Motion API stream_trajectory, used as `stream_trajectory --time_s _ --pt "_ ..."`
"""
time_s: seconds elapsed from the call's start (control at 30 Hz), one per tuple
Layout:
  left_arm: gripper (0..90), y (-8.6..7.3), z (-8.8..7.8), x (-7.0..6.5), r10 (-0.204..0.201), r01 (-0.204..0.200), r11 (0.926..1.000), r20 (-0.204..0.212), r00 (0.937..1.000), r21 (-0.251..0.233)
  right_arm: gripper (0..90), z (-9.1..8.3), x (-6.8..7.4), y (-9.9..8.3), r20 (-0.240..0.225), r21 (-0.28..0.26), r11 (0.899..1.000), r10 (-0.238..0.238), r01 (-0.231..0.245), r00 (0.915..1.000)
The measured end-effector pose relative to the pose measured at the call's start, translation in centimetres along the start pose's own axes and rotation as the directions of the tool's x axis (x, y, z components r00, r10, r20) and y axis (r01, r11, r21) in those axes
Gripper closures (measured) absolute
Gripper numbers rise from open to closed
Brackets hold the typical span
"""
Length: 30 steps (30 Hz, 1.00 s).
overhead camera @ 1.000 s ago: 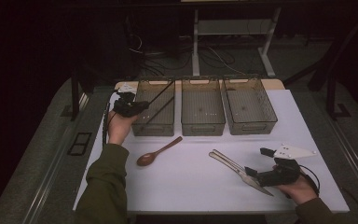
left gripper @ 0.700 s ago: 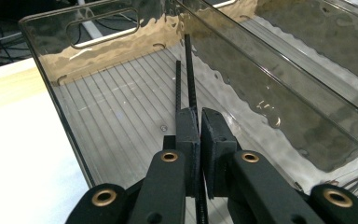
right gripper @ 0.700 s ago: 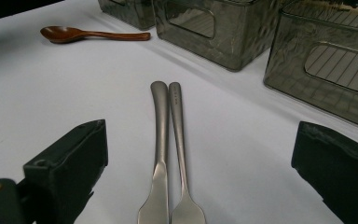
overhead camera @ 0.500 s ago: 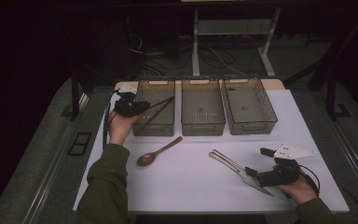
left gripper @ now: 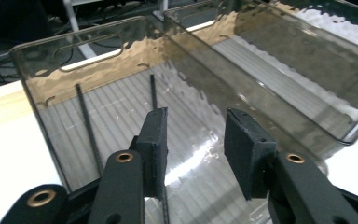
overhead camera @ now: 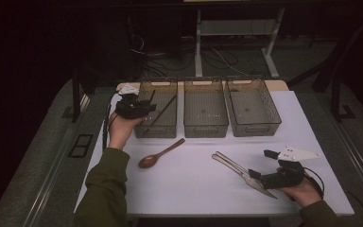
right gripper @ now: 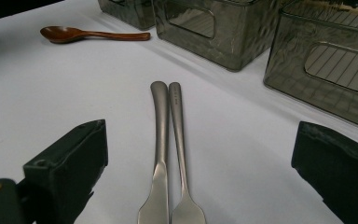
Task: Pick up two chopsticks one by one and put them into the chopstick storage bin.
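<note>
The left tool (overhead camera: pixel 142 108) hovers over the leftmost bin (overhead camera: pixel 159 126), its jaws just having been opening and now partly apart with nothing pressed between them; two thin black chopsticks (left gripper: pixel 85 122) lie in that bin (one runs past the left pad). The right tool (overhead camera: pixel 257 176) stands wide open around two metal utensils (right gripper: pixel 168 154) lying side by side on the white desk (overhead camera: pixel 194 184), not touching them. Three bins stand in a row, and one wooden spoon (overhead camera: pixel 159 153) lies before them.

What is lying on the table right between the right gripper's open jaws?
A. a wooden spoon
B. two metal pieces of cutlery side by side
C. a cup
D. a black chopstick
B: the two metal pieces of cutlery lie side by side between the right gripper's wide-open jaws.
</note>
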State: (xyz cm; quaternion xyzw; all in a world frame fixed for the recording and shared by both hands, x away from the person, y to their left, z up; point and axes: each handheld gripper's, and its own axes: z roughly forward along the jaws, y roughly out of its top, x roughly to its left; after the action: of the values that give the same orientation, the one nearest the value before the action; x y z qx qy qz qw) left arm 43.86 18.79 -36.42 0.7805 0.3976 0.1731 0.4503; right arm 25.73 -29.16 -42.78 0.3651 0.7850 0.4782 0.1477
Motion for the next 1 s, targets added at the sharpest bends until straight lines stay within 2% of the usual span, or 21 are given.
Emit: stream_trajectory --time_s 0.3,0.47,0.53,0.77,1.0 --pt "47.1 -0.4 -1.1 -1.7 0.028 -0.027 0.9994 0.05 0.9983 -0.023 3.1 0.0 0.0 0.0 0.002 0.001 1.0 -0.001 0.001 1.0" --pt "45.9 -1.1 -1.9 -2.8 0.035 -0.032 0.9986 0.076 0.9965 -0.042 3.1 -0.1 0.0 0.0 0.005 0.001 1.0 -0.002 0.002 1.0" --pt "45.7 -1.6 -2.2 -3.5 0.049 -0.046 0.9982 0.087 0.9949 -0.039 3.1 -0.1 0.0 0.0 0.006 0.001 1.0 -0.003 0.003 1.0" --pt "43.5 -2.7 -2.9 -4.8 0.057 -0.053 0.9975 0.091 0.9942 -0.047 3.1 -0.1 0.1 0.0 0.007 -0.003 1.0 -0.003 0.003 1.0" --pt "45.8 -3.9 -3.1 -6.3 0.071 -0.068 0.997 0.105 0.992 -0.037 3.1 -0.2 0.1 0.0 0.006 -0.003 1.0 -0.005 0.005 1.0"
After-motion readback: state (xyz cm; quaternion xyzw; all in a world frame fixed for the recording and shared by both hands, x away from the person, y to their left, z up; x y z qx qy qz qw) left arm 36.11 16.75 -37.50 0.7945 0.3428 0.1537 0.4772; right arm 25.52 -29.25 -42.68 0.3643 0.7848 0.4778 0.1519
